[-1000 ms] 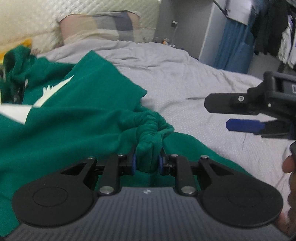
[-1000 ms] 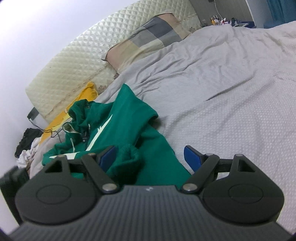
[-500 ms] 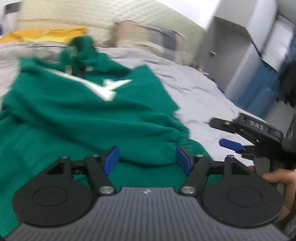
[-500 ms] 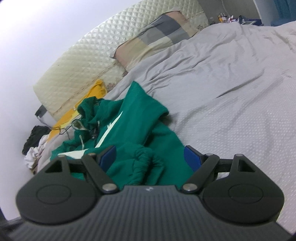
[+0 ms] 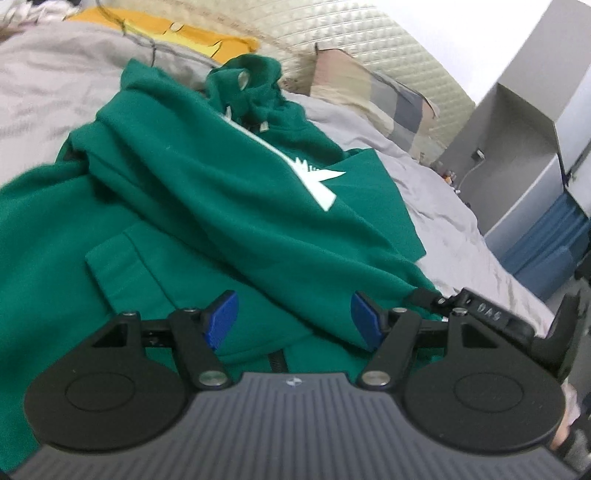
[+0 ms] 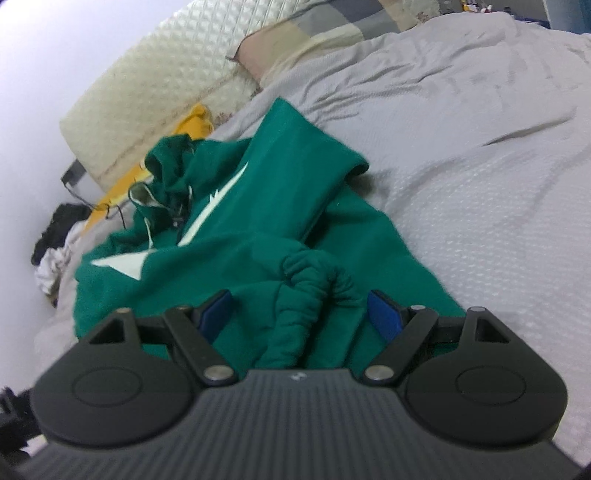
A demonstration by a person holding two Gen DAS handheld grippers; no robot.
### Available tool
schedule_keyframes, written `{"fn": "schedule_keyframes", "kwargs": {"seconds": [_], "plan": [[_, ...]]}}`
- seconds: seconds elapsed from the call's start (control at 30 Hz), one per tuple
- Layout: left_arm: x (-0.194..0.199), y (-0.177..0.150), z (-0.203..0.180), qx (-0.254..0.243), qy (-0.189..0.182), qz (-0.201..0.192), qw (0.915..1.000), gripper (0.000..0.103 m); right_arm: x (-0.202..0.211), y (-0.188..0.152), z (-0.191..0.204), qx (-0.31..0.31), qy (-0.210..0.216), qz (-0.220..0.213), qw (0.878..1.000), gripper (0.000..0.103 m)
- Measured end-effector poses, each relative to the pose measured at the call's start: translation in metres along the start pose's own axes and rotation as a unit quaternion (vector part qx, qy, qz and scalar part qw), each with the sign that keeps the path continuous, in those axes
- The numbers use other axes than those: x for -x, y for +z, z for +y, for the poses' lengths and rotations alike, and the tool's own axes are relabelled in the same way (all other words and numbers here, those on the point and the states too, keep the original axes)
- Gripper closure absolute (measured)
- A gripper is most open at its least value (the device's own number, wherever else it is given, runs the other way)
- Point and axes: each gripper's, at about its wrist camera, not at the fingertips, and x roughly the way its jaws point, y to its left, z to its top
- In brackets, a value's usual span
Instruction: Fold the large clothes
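Note:
A green hoodie (image 5: pixel 207 206) with a white print lies spread and partly folded on the grey bed; it also shows in the right wrist view (image 6: pixel 258 229). One sleeve lies across the body, its bunched cuff (image 6: pixel 317 280) just ahead of my right gripper (image 6: pixel 301 314). My right gripper is open and empty, its blue pads on either side of the cuff. My left gripper (image 5: pixel 293 319) is open and empty, low over the hoodie's front pocket (image 5: pixel 122 258). The hood (image 5: pixel 247 85) lies at the far end.
The grey bedspread (image 6: pixel 480 147) stretches to the right. A patchwork pillow (image 5: pixel 376 96) and quilted headboard (image 6: pixel 166 85) are at the bed's head. A yellow garment (image 5: pixel 166 29) lies beyond the hoodie. A cabinet (image 5: pixel 517 140) and blue fabric (image 5: pixel 546 243) stand right of the bed.
My left gripper has let go of the sleeve cuff, opened, and swung left over the hoodie body. My right gripper has moved closer, so the dropped cuff now lies between its open pads.

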Motion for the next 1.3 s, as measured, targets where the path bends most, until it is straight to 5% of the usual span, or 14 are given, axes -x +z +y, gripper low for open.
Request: {"fn": "schedule_keyframes", "kwargs": {"seconds": [0.17, 0.3, 0.4, 0.6, 0.73, 0.97, 1.3], "plan": [[-0.006, 0.000, 0.012, 0.031, 0.007, 0.001, 0.9995, 0.031, -0.010, -0.005, -0.005, -0.019, 0.008, 0.021, 1.000, 0.033], [-0.003, 0.000, 0.011, 0.034, 0.009, -0.007, 0.9994, 0.031, -0.004, -0.006, -0.006, -0.042, 0.046, 0.031, 0.998, 0.073], [0.000, -0.002, 0.010, 0.033, 0.015, -0.013, 0.9992, 0.031, 0.011, -0.005, 0.006, -0.018, 0.047, 0.016, 0.999, 0.079], [0.007, -0.008, 0.009, 0.038, 0.022, -0.022, 0.9988, 0.031, 0.068, -0.001, 0.022, 0.006, 0.066, -0.063, 0.996, 0.081], [0.013, -0.008, 0.008, 0.038, 0.027, -0.030, 0.9984, 0.031, 0.096, -0.003, 0.020, 0.013, 0.025, -0.109, 0.994, 0.081], [0.014, -0.010, 0.006, 0.026, 0.046, -0.031, 0.9981, 0.031, 0.070, -0.013, -0.031, -0.098, -0.080, -0.024, 0.992, 0.081], [0.009, -0.011, 0.008, 0.004, 0.071, -0.023, 0.9972, 0.031, 0.064, -0.019, -0.036, -0.113, -0.098, -0.005, 0.989, 0.070]]}}
